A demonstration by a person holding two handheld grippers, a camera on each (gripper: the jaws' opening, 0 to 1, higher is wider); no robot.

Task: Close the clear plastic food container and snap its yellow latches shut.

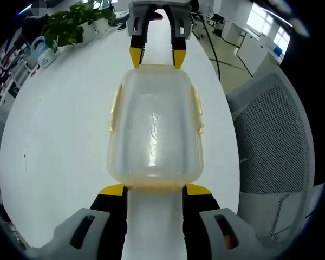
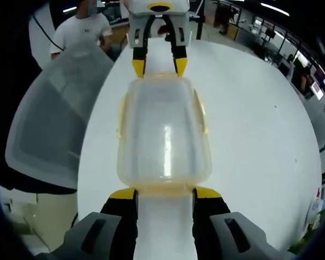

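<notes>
Clear plastic container point(image 1: 154, 130), lid seemingly on, is bracketed mid-table point(image 1: 59, 135) between the left gripper point(image 1: 154, 189) and right gripper point(image 2: 164, 192), both held open at its opposite short ends, apparently to press the yellow end latches point(image 1: 153, 188) shut.

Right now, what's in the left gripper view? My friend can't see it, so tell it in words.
A clear container with its lid on lies on a white table, held end to end between two grippers. The left gripper is at its near end and the right gripper at its far end. A mesh chair stands to the right.
</notes>
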